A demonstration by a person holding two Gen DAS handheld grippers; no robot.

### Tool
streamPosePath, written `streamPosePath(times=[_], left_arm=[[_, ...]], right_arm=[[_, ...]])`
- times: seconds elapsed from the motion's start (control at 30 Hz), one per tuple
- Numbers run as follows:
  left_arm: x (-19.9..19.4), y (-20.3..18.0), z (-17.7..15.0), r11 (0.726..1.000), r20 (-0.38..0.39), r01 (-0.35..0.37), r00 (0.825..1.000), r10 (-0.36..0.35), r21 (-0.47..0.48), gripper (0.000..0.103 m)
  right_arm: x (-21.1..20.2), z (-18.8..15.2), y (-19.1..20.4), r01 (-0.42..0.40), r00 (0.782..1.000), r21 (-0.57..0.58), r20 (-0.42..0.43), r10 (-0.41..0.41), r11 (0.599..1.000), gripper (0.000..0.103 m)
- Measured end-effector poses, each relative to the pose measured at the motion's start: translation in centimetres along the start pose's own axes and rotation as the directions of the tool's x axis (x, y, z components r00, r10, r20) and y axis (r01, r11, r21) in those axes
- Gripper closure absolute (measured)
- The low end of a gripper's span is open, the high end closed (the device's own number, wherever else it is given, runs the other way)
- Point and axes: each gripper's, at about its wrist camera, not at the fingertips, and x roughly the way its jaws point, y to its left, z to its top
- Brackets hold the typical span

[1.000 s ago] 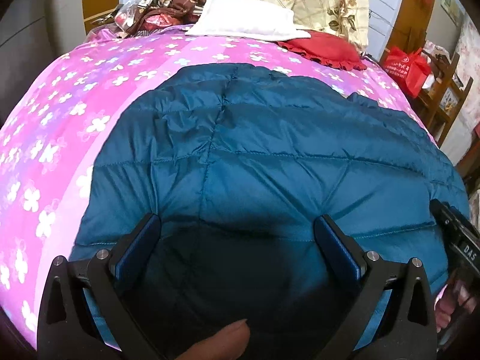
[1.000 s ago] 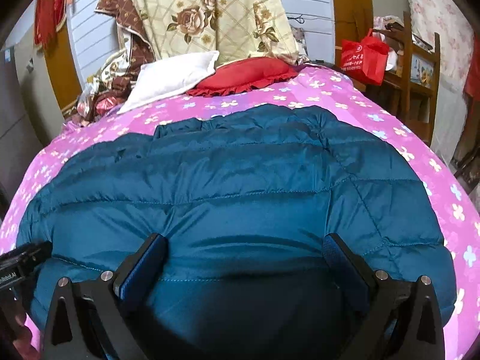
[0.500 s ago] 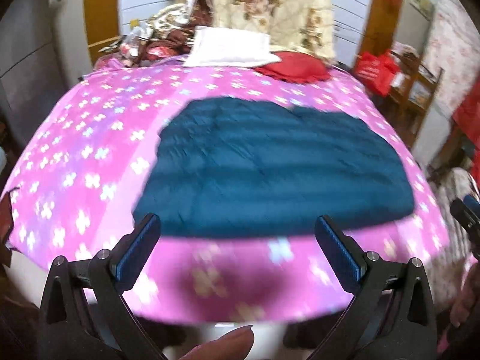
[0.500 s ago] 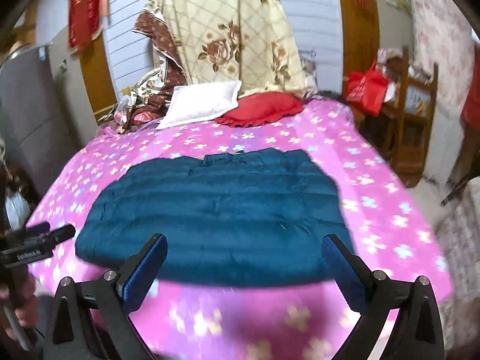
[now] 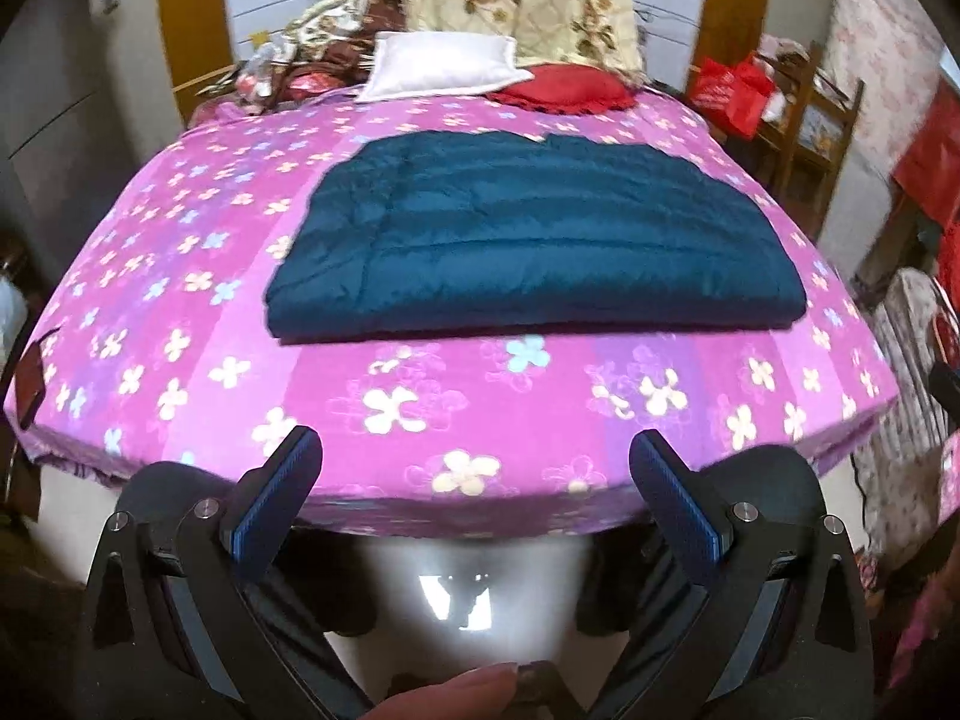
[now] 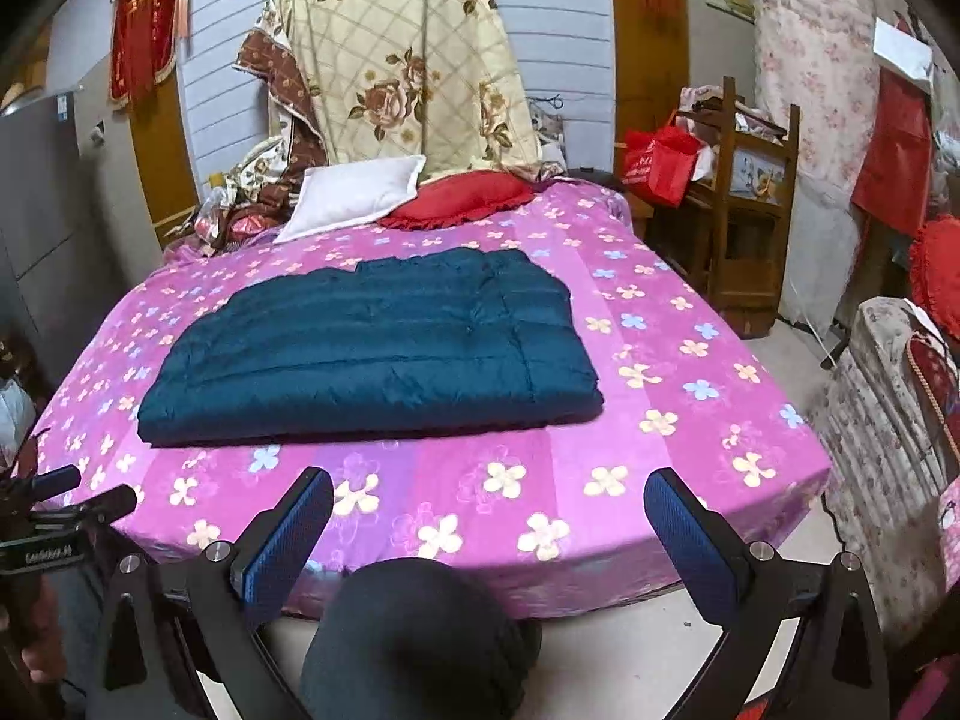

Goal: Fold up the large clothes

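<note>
A dark teal quilted down jacket [image 5: 534, 246] lies folded into a flat rectangle on the pink flowered bed [image 5: 456, 414]; it also shows in the right wrist view [image 6: 372, 348] on the bed [image 6: 660, 396]. My left gripper [image 5: 474, 468] is open and empty, held off the bed's near edge, well short of the jacket. My right gripper [image 6: 489, 507] is open and empty, also back from the bed's near edge. The left gripper [image 6: 54, 516] shows at the left edge of the right wrist view.
A white pillow [image 6: 354, 195] and a red cushion [image 6: 462, 198] lie at the bed's head, under a hanging floral quilt [image 6: 408, 78]. A wooden chair [image 6: 744, 192] with a red bag [image 6: 657, 165] stands right of the bed. My knee [image 6: 420, 642] is below the right gripper.
Both grippers have pulled back and up from right over the jacket to beyond the bed's near edge. The jacket stays folded on the bed. Both grippers stayed open.
</note>
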Motion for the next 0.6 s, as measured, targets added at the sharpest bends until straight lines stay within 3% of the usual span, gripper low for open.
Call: streamPosePath(times=[0.23, 0.6], left_arm=[[-1.2, 0.9, 0.2, 0.999, 0.027, -0.022, 0.999, 0.023, -0.033, 0.0], [-1.3, 0.1, -0.2, 1.0, 0.016, -0.003, 1.0, 0.003, -0.013, 0.0]], right_arm=[[-2.3, 0.0, 0.4, -0.006, 0.999, -0.004, 0.051, 0.006, 1.0, 0.0], [-3.1, -0.1, 1.8, -0.025, 0.998, -0.041, 0.055, 0.027, 0.999, 0.0]])
